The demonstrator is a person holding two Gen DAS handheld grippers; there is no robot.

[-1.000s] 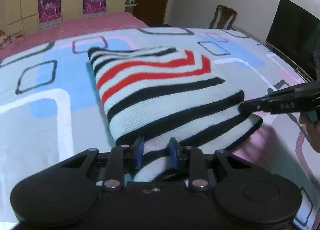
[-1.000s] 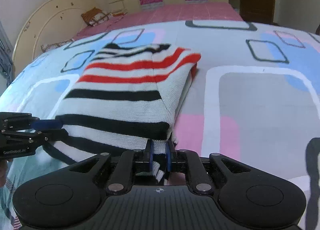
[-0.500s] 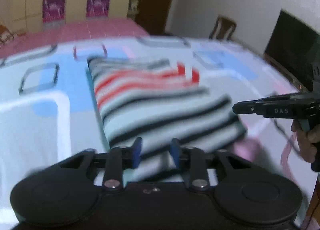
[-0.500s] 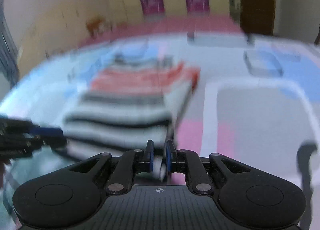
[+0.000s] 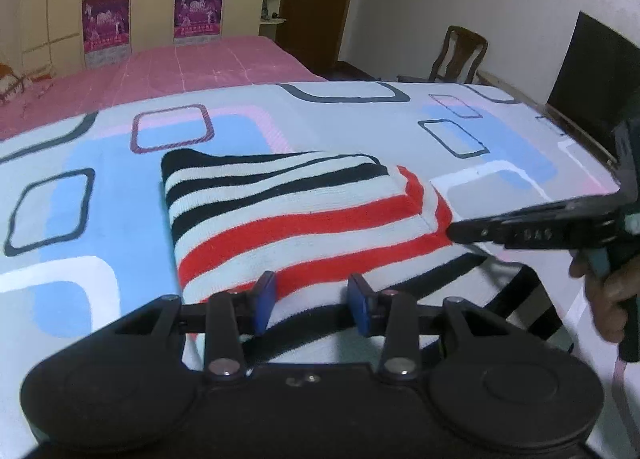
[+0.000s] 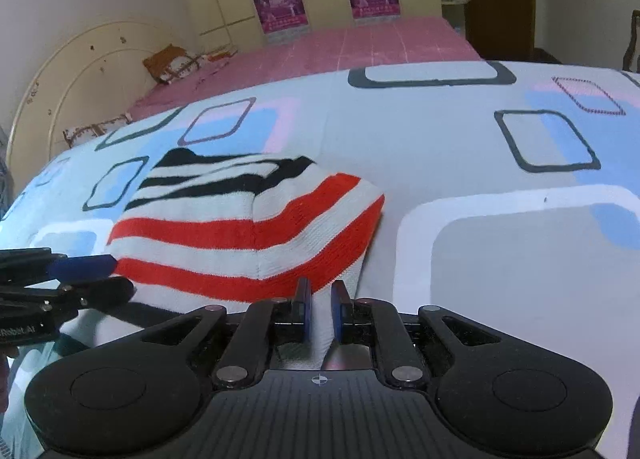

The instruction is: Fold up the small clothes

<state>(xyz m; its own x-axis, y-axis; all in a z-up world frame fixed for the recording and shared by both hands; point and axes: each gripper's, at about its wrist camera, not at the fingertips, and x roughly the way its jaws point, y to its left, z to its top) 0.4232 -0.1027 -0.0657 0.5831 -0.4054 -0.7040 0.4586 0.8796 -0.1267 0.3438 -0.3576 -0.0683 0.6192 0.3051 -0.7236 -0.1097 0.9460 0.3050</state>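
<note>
Your sweater point(image 5: 296, 215) lies on the bedspread point(image 5: 360, 119), already doubled into a thick striped packet, red bands on top and black ones at the far end. It sits left of centre in the right wrist view, with bare spread to its right.

Your left gripper point(image 5: 310, 301) hangs over the near edge with its blue pads spread wide; cloth shows between them, but nothing is pinched. Held that way, it looks ready either to let the fold settle or to take a fresh bite of the near hem.

Your right gripper point(image 6: 322, 313) is at the sweater's near right corner. Its pads stand a little apart with pale fabric showing in the gap, but I cannot tell whether they are biting it or just resting over it. In the left wrist view its tip touches the packet's right edge, which suggests you are steadying that side so the layers stay squared.

The packet looks nearly finished. If another fold is wanted, mind the bulging right edge, where the layers could slide.
</note>
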